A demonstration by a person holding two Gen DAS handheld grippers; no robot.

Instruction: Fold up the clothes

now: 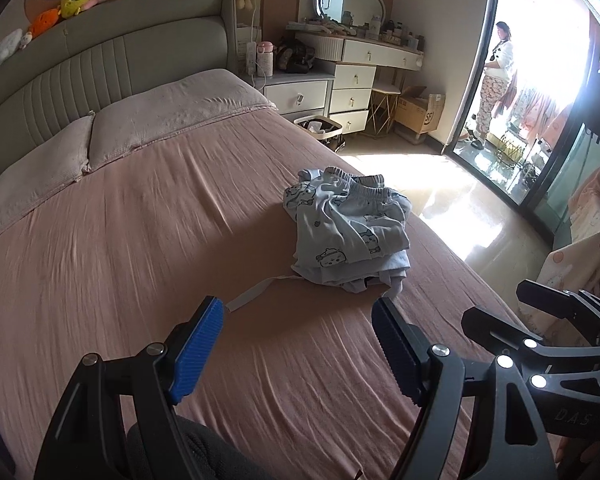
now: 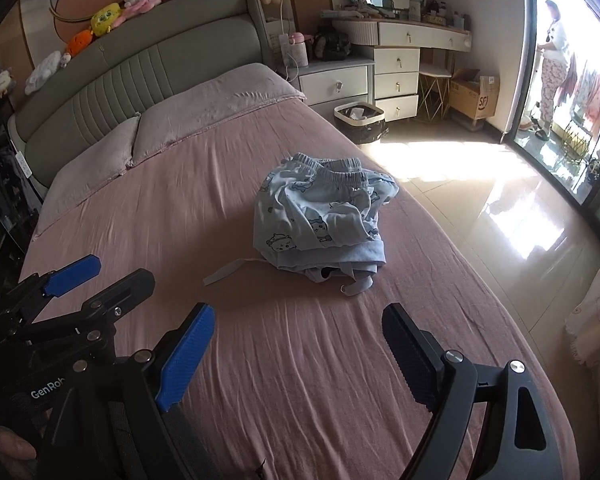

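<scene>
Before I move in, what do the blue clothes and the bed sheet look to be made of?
Blue clothes: soft matte printed knit, probably cotton; elastic gathered waistband, limp folds, cartoon print. Bed sheet: matte pink woven fabric, likely cotton or a blend; fine crinkled wrinkles, no sheen.

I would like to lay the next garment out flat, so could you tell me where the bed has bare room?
The pink sheet is bare between the grippers and the blue clothes pile, and across the wide stretch from the pile to the pillows. It is crowded only at the pile, where loose straps trail toward the near side.
</scene>
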